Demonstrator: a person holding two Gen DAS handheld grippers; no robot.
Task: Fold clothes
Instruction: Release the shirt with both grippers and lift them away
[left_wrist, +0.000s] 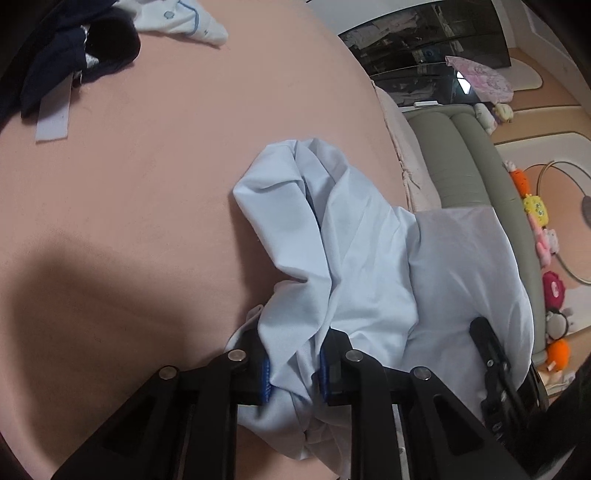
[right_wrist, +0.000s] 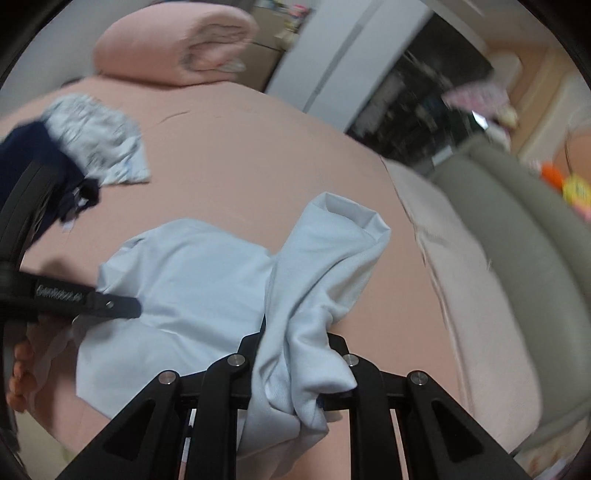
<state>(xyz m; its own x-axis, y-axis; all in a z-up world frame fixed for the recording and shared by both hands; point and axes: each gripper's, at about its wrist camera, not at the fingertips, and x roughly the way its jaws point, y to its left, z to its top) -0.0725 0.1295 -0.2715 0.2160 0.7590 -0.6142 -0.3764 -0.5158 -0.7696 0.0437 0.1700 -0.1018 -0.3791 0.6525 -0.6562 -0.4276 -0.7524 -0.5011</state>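
A pale blue garment lies bunched on the pink bed sheet. My left gripper is shut on a bunch of its cloth near the bottom of the left wrist view. My right gripper is shut on another bunch of the same garment, one sleeve end sticking up past the fingers. In the right wrist view the left gripper shows at the left, lying over the garment. In the left wrist view the right gripper shows at the right.
A dark navy garment and a white printed piece lie at the far side of the bed. A rolled pink blanket sits at the back. A grey-green padded bed edge with soft toys runs along the right.
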